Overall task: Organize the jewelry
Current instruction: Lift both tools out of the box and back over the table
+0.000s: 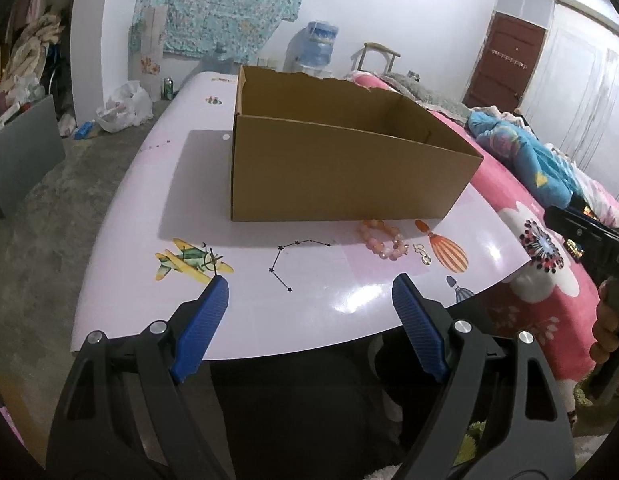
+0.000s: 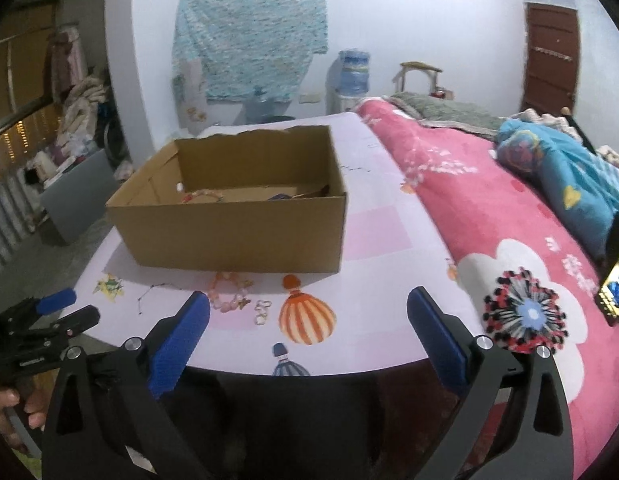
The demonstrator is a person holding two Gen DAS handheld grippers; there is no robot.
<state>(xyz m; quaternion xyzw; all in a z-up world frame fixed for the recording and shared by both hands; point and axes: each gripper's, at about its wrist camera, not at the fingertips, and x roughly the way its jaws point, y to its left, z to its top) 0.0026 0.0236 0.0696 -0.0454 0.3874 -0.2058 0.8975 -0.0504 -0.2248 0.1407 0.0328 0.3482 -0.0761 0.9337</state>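
Bracelet (image 1: 382, 239) and small clasp (image 1: 422, 254) are seen on the table (image 1: 309, 320), just before the box (image 1: 341, 168); both claws, left (image 1: 310, 290) and right (image 2: 308, 308), are held wide, empty. Pickup is likely called for next.

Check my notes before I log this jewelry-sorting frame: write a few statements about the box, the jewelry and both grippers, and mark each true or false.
1. The pink bead bracelet lies on the table in front of the cardboard box. True.
2. The left gripper is clamped on the bracelet. False: its jaws stand open and empty, short of the jewelry.
3. Small gold rings lie beside the bracelet, outside the box. True.
4. The box is empty. False: the right wrist view shows pieces already inside, including a beaded string.
5. The right gripper holds the gold rings. False: its jaws are open with nothing between them.
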